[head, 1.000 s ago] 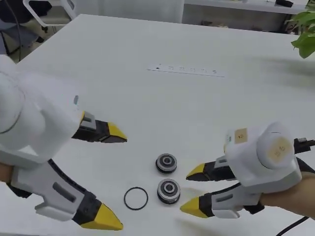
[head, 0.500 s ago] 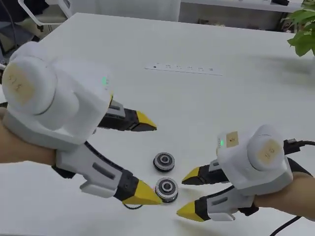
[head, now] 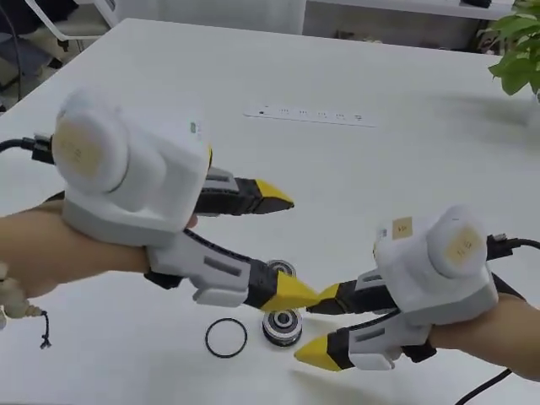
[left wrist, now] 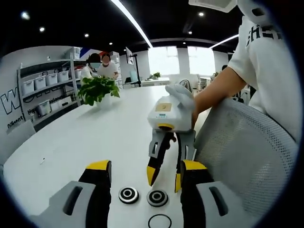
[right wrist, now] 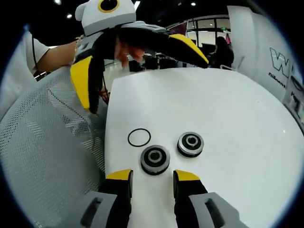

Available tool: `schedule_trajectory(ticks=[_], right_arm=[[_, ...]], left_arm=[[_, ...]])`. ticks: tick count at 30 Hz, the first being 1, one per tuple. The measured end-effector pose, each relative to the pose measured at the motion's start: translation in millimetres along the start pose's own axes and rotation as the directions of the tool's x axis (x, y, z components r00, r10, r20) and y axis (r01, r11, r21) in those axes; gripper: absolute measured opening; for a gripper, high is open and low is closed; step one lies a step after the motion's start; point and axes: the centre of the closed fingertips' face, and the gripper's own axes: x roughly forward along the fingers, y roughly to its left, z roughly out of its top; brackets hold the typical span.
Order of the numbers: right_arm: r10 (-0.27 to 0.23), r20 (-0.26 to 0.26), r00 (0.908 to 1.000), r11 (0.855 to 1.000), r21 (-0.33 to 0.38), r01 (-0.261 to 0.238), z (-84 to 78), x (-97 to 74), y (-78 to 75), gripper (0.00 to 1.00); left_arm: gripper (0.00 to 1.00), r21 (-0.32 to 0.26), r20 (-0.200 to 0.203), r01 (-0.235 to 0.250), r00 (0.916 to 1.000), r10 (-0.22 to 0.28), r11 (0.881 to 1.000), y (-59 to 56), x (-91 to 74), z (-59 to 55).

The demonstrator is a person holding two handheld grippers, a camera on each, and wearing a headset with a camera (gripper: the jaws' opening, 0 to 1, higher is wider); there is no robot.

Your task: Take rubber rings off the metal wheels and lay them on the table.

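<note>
Head view: the left gripper [head: 299, 249] is hanging wide open over the white table [head: 380, 186], holding nothing, and its lower jaw is covering part of the far metal wheel [head: 283, 267]. The right gripper [head: 308, 332] is pointing in from the opposite side, jaws moderately apart and empty, with the near metal wheel [head: 281, 326] sitting just off its tips. A loose rubber ring [head: 226, 337] is lying flat beside that wheel, not touching it. Farther back a power strip [head: 308, 116] is lying on the table. A mesh chair [right wrist: 42, 142] is standing at the table's edge.
</note>
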Motion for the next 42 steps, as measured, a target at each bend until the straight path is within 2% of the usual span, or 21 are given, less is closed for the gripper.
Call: schedule_trajectory(ticks=[5, 9, 11, 12, 14, 16, 19, 22, 25, 29, 34, 42], right_arm=[[0.002, 0.026, 0.9997, 0.999, 0.038, -0.003, 3.2, 0.7, -1.3, 0.3], [-0.005, 0.03, 0.9995, 0.999, 0.052, 0.003, 2.8, 1.4, -2.8, 0.3], [-0.005, 0.035, 0.9994, 0.998, 0.064, 0.003, 2.7, 1.6, -3.5, 0.3], [-0.004, 0.038, 0.9993, 0.997, 0.071, 0.001, 2.9, 1.9, -3.4, 0.3], [-0.003, 0.042, 0.9991, 0.997, 0.079, 0.0, 3.1, 2.3, -3.5, 0.29], [-0.004, 0.04, 0.9992, 0.997, 0.078, 0.001, 2.6, 2.8, -3.6, 0.29], [-0.002, 0.037, 0.9993, 0.997, 0.078, -0.001, 2.0, 3.4, -3.0, 0.29], [-0.002, 0.03, 0.9996, 0.997, 0.073, -0.001, 0.6, 4.1, -2.6, 0.29], [-0.004, 0.026, 0.9997, 0.998, 0.067, 0.002, 0.0, 4.4, -2.8, 0.28], [-0.009, 0.02, 0.9998, 0.998, 0.067, 0.007, -1.2, 5.5, -3.9, 0.28], [-0.009, 0.017, 0.9998, 0.999, 0.053, 0.008, -0.6, 8.3, -2.2, 0.28], [-0.014, 0.008, 0.9999, 0.999, 0.033, 0.014, -1.9, 13.2, -1.4, 0.28]], left_arm=[[0.54, -0.021, -0.029, 0.004, 0.9996, -0.005, 1.0, 2.0, 9.5, -19.3], [0.52, -0.012, -0.056, 0.007, 0.9984, -0.008, 1.0, -2.7, 17.1, -34.3], [0.51, -0.034, -0.062, 0.016, 0.9979, -0.018, 0.999, -6.2, 19.2, -40.0], [0.51, -0.032, -0.082, 0.034, 0.996, -0.037, 0.999, -10.7, 20.5, -47.0], [0.49, -0.005, -0.115, 0.032, 0.9929, -0.032, 0.999, -12.2, 21.7, -57.5], [0.47, -0.031, -0.116, 0.027, 0.9928, -0.03, 0.999, -12.4, 22.8, -62.4], [0.43, -0.045, -0.117, 0.028, 0.9926, -0.033, 0.999, -13.1, 23.5, -65.8], [0.36, -0.037, -0.134, 0.024, 0.9906, -0.028, 0.999, -13.0, 25.6, -72.8], [0.33, -0.07, -0.13, 0.021, 0.991, -0.029, 0.997, -13.1, 26.7, -76.4], [0.3, -0.06, -0.155, 0.032, 0.9871, -0.04, 0.998, -16.0, 27.3, -82.9], [0.21, -0.056, -0.161, 0.034, 0.986, -0.043, 0.998, -17.2, 28.7, -86.0], [0.15, -0.05, -0.179, 0.051, 0.9821, -0.059, 0.997, -21.4, 30.6, -92.4]])
